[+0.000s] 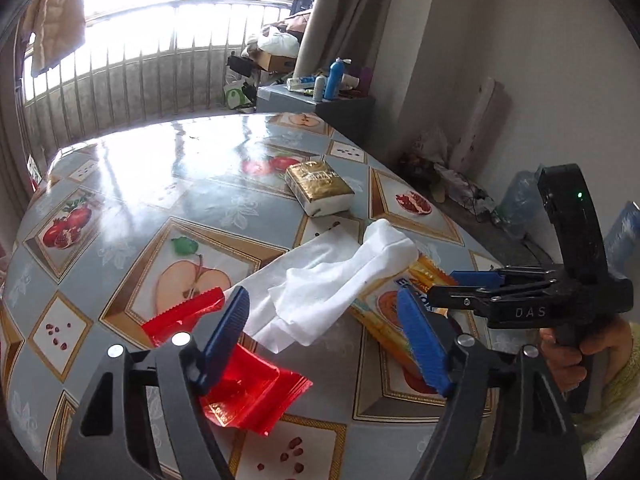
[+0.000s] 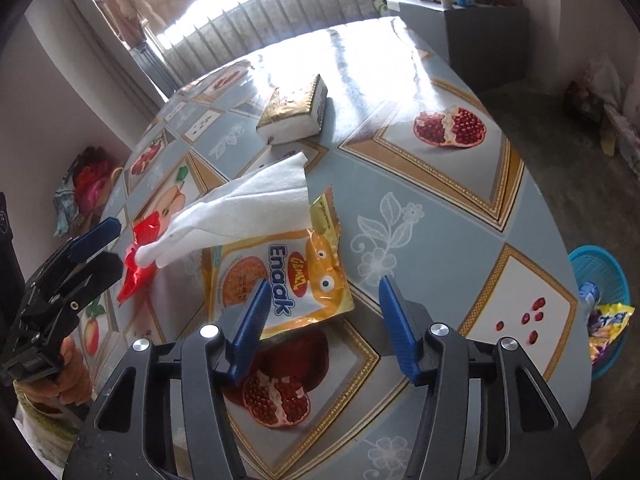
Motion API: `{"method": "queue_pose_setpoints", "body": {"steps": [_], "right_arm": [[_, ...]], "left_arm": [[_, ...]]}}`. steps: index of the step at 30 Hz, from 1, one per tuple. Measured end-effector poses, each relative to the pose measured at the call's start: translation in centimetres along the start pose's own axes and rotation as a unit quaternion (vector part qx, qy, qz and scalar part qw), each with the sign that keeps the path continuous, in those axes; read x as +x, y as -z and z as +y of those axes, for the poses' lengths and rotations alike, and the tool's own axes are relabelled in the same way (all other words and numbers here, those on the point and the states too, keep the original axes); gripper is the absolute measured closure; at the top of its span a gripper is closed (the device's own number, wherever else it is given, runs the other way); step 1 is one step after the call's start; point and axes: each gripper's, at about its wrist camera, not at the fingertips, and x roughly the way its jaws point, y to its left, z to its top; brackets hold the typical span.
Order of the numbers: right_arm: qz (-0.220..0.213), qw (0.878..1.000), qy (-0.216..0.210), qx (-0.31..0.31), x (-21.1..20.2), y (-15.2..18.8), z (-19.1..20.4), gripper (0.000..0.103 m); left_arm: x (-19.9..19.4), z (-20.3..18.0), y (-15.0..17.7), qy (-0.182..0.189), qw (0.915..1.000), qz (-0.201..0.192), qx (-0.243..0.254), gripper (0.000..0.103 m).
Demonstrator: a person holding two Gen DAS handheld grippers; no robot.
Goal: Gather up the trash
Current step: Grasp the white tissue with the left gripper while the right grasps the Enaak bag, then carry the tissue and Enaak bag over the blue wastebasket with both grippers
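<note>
Trash lies in 3 pieces on the fruit-patterned surface (image 1: 132, 184), all gathered around 1 white tissue (image 1: 320, 280). In the left wrist view the tissue sprawls crumpled in the middle. 1 red wrapper (image 1: 248, 384) lies on its near left, partly under the tissue's edge and under the left gripper's (image 1: 324, 344) left finger. 1 yellow snack packet (image 1: 384, 312) lies on the tissue's right, its far end covered by the tissue. Beyond the tissue, apart from it, sits 1 gold-topped tissue pack (image 1: 320, 192). The left gripper hangs above the tissue's near edge with its 2 blue fingers spread wide and nothing between them. The right gripper (image 1: 448, 286) reaches in from the right, low over the yellow packet; its fingers are seen edge-on, so I cannot tell here how they stand.

In the right wrist view the tissue (image 2: 248, 208) drapes over the far end of the yellow snack packet (image 2: 280, 280), and the red wrapper (image 2: 138, 264) peeks out at the tissue's left tip. The tissue pack (image 2: 294, 114) stands beyond the tissue. The right gripper (image 2: 320, 320) is spread wide and empty, its left finger over the packet's near edge. The left gripper (image 2: 104, 248) comes in at the left, just beside the tissue's tip and the red wrapper. Off the surface's right edge, well apart from the tissue, 1 blue basket (image 2: 600, 280) on the floor holds some wrappers.
</note>
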Motion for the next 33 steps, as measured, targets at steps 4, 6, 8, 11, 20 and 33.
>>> {"method": "queue_pose_setpoints", "body": {"steps": [4,6,8,11,20,33], "right_arm": [[-0.005,0.999,0.019,-0.025,0.4,0.1,0.8,0.06],[-0.005,0.999,0.031,-0.039,0.4,0.2,1.1,0.066],[-0.007,0.998,0.043,-0.053,0.6,0.4,1.6,0.069],[-0.007,0.997,0.047,-0.065,0.7,0.7,2.0,0.076],[-0.011,0.997,0.051,-0.06,0.9,0.7,1.7,0.103],[-0.052,0.997,0.058,-0.008,-2.6,0.3,-1.6,0.103]], "left_arm": [[2.5,0.0,0.3,-0.015,0.9993,0.035,0.004,0.049],[3.2,0.1,0.4,-0.016,0.9989,0.044,0.0,0.059],[3.7,0.2,0.5,-0.012,0.9987,0.05,-0.007,0.066],[4.2,0.3,0.5,-0.011,0.9983,0.057,-0.011,0.076],[4.3,-0.2,0.3,-0.003,0.9983,0.055,-0.016,0.097],[1.1,-0.9,-1.4,0.003,0.9997,0.012,-0.02,0.101]]}}
